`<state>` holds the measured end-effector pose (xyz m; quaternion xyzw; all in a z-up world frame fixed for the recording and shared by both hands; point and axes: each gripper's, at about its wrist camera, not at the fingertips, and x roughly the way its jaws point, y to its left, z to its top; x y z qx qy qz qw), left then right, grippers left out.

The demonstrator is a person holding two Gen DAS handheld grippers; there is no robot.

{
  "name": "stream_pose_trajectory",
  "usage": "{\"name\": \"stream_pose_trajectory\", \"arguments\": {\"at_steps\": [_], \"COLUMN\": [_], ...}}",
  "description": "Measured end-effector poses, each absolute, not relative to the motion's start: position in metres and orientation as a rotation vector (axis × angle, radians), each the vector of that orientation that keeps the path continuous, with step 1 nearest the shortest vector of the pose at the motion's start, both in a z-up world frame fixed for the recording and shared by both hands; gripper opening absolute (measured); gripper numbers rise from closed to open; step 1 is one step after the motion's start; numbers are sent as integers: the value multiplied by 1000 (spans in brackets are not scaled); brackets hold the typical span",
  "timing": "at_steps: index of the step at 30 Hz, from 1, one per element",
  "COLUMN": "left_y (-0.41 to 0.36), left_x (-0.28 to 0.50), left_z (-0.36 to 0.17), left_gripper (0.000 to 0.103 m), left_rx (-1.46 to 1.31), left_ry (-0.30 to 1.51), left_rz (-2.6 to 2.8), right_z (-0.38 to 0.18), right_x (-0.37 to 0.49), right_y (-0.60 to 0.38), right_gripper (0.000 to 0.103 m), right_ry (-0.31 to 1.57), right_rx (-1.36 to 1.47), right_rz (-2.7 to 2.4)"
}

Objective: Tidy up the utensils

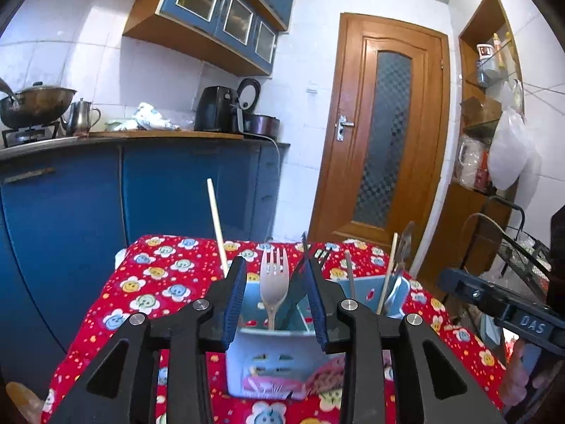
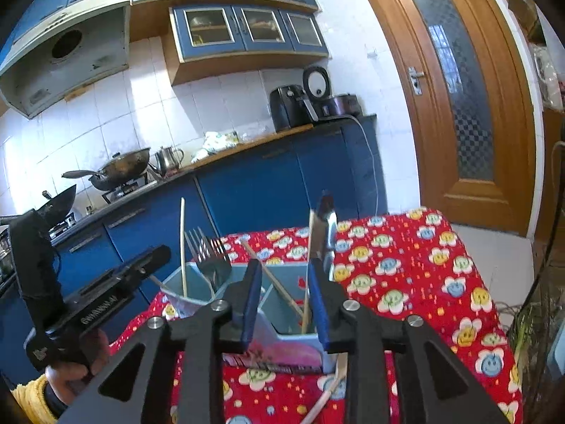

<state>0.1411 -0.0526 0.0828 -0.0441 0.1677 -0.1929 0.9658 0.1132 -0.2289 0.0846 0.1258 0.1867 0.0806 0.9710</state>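
While most utensils stand sorted in the caddy (image 1: 268, 371), both claws hover apart, empty.
One chopstick (image 2: 323, 401) lies on desk (image 2: 406, 282) beside caddy, unsorted.

Looking into a home kitchen. Showing as much: blue wall cabinets (image 1: 226, 17) with glass fronts hanging on white tiled walls, blue base cabinets (image 2: 268, 183) running under a wooden countertop (image 1: 166, 135), a wok (image 2: 122, 171) sitting on a gas stove (image 2: 123, 189) beneath a range hood (image 2: 67, 67), a steel kettle (image 1: 80, 117) standing just beside it, a black air fryer (image 1: 215, 109) and a rice cooker (image 2: 340, 104) plugged in near a wooden door (image 1: 385, 130). Covering the table, a red flowered cloth (image 2: 406, 265).
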Motion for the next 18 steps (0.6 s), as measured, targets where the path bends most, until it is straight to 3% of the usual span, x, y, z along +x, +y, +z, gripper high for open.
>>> {"name": "stream_pose_trajectory", "arguments": {"at_steps": [9, 18], "left_y": [-34, -20], "left_x": [134, 135], "left_z": [72, 61], "left_gripper": [39, 39], "left_rx": [-114, -136], "left_ry": [427, 481], "left_rz": [-367, -344], "right_z": [54, 17], "right_x": [125, 146], "right_y": [-233, -228], "right_gripper": [40, 40], "right_ry": [576, 805], "right_rx": [224, 149], "right_rz": [116, 89]}}
